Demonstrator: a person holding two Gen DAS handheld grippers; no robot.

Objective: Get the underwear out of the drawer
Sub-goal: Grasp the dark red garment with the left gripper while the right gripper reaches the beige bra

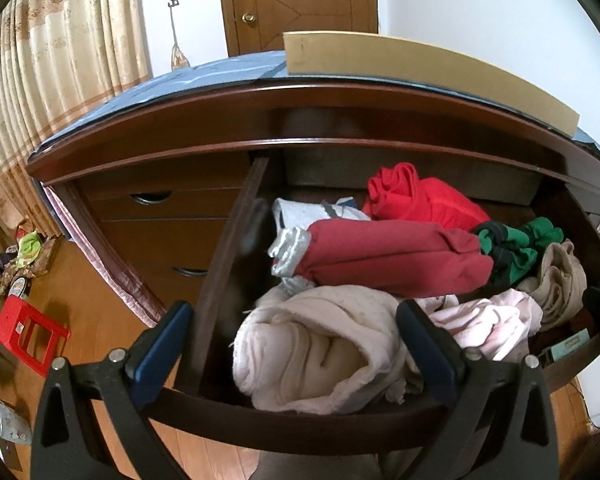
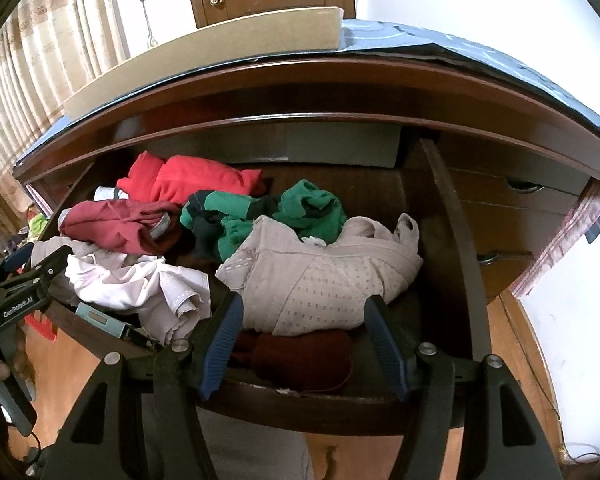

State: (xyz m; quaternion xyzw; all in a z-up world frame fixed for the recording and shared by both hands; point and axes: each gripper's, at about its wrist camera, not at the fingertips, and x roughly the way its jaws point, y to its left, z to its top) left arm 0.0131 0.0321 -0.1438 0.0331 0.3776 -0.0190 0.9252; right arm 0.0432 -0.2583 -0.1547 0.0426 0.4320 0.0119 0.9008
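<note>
Over the open drawer, both hand-held grippers hang with jaws apart and nothing lifted yet.

From left to right: the left hand-held gripper gapes wide around a rolled cream garment, pads not pressing it; beside it lie a maroon roll, a bright red garment, a pale pink piece and green-and-black underwear. The right hand-held gripper stands partly open, its fingers at either side of a beige perforated garment without clamping it. Everything is heaped and overlapping, so a closing pinch could likely drag a neighbour along, or catch only a loose fold that slips. The dark red cloth under the beige one may come up too.
</note>
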